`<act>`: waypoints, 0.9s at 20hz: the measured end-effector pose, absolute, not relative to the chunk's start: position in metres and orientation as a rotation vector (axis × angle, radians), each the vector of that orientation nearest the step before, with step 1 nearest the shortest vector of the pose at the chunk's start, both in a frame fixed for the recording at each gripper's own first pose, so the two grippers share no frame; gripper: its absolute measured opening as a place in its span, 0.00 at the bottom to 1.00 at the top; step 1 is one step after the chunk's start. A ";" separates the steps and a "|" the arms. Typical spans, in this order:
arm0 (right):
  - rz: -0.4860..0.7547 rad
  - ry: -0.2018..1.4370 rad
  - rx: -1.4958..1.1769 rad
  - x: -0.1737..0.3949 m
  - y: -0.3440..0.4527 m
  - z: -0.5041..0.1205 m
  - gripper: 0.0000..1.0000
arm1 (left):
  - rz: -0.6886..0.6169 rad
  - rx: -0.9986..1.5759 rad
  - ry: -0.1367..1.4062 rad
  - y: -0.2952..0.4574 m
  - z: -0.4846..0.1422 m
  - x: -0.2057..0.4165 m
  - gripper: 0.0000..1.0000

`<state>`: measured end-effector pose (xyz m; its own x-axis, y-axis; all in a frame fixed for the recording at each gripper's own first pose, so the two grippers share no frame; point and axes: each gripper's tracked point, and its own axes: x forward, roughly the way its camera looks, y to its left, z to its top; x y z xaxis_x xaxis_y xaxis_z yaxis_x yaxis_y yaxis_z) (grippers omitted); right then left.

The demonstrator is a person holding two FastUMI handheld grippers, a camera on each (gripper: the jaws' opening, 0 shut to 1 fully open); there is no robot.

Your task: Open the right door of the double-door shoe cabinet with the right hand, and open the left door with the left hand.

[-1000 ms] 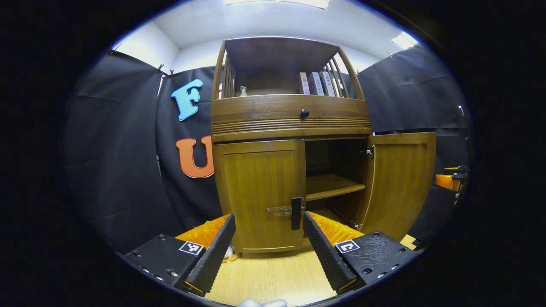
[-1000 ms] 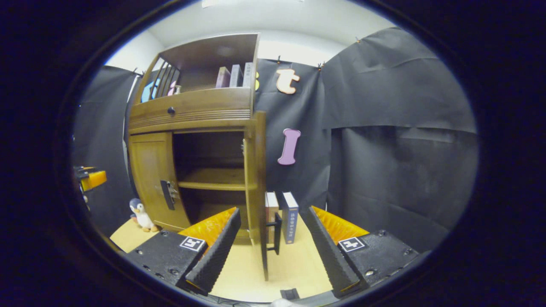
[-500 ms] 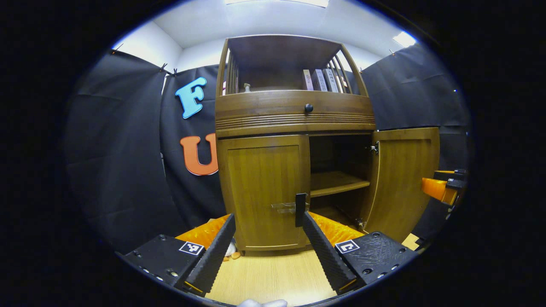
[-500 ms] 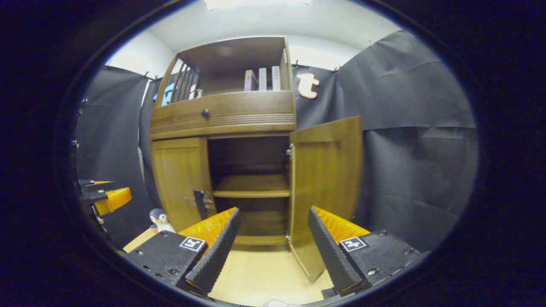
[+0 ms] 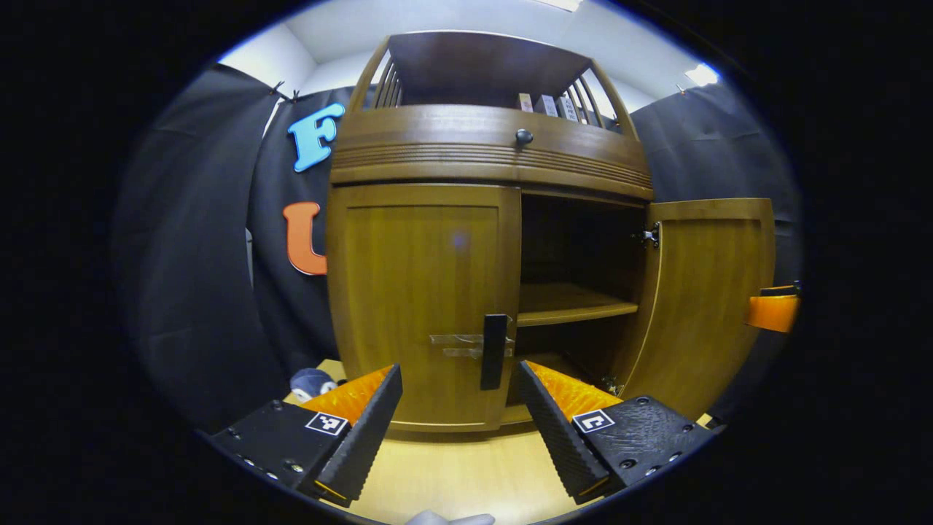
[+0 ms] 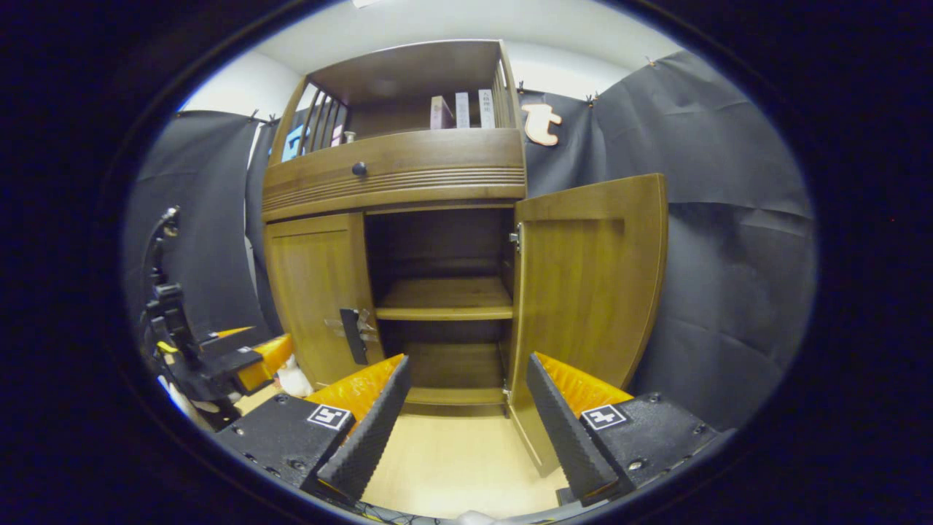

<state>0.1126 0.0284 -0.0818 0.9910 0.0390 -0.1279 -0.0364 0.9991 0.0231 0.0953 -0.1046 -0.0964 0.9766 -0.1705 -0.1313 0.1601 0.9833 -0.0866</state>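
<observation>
1. The shoe cabinet (image 5: 488, 146) is taken as the landmark; its right door (image 6: 583, 284) is seen swung wide open on its hinge, so that half of the task is judged done; its left door (image 5: 419, 306) is seen closed, flush in the cabinet front.
2. The left tongs (image 5: 459, 408) are held apart and empty just in front of the left door, with the black bar handle (image 5: 494, 351) lined up between the fingers but not yet touched.
3. The right tongs (image 6: 466, 415) are likewise apart and empty, in front of the open compartment and clear of the right door.
4. The left door is judged a rigid wooden panel, moderately heavy, free to turn only about the hinges at the cabinet's outer left edge; the smooth wood face is expected to offer no grip.
5. Hold is to be taken on the handle alone, at mid-length, with both fingers closed across its narrow sides; the handle is judged hard and smooth, so a firm clamp is advised; the pull is to be made along an arc, not straight out.
</observation>
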 end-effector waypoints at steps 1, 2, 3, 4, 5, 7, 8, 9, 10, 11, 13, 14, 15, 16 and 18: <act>0.030 0.128 0.013 0.114 0.027 -0.080 1.00 | -0.173 -0.078 0.135 -0.110 -0.101 0.108 0.96; 0.019 0.127 0.003 0.115 0.024 -0.079 1.00 | -0.178 -0.083 0.147 -0.117 -0.108 0.119 0.96; 0.011 0.127 -0.005 0.117 0.022 -0.078 1.00 | -0.185 -0.081 0.145 -0.123 -0.114 0.131 0.96; 0.007 0.130 -0.014 0.118 0.021 -0.076 1.00 | -0.186 -0.071 0.141 -0.129 -0.120 0.144 0.96; 0.001 0.135 -0.026 0.119 0.019 -0.076 1.00 | -0.187 -0.063 0.148 -0.133 -0.127 0.157 0.95; -0.014 0.148 -0.047 0.117 0.017 -0.077 1.00 | -0.195 -0.071 0.155 -0.142 -0.137 0.174 1.00; -0.019 0.155 -0.053 0.117 0.017 -0.079 1.00 | -0.197 -0.077 0.160 -0.150 -0.142 0.185 0.95; -0.026 0.160 -0.056 0.116 0.015 -0.080 1.00 | -0.197 -0.079 0.160 -0.153 -0.145 0.194 0.95; -0.033 0.166 -0.061 0.116 0.014 -0.081 1.00 | -0.197 -0.081 0.172 -0.154 -0.150 0.202 0.95; -0.038 0.171 -0.065 0.117 0.012 -0.083 1.00 | -0.192 -0.082 0.176 -0.153 -0.153 0.208 0.96; -0.039 0.181 -0.069 0.123 0.009 -0.085 1.00 | -0.179 -0.074 0.168 -0.152 -0.156 0.220 0.95; -0.039 0.186 -0.069 0.124 0.010 -0.087 1.00 | -0.176 -0.072 0.171 -0.152 -0.158 0.225 1.00; -0.037 0.190 -0.070 0.125 0.010 -0.089 1.00 | -0.177 -0.073 0.168 -0.153 -0.160 0.226 0.76; -0.034 0.194 -0.071 0.126 0.011 -0.090 1.00 | -0.175 -0.069 0.165 -0.153 -0.160 0.229 0.67; -0.030 0.197 -0.073 0.128 0.012 -0.093 1.00 | -0.169 -0.067 0.156 -0.152 -0.160 0.233 0.50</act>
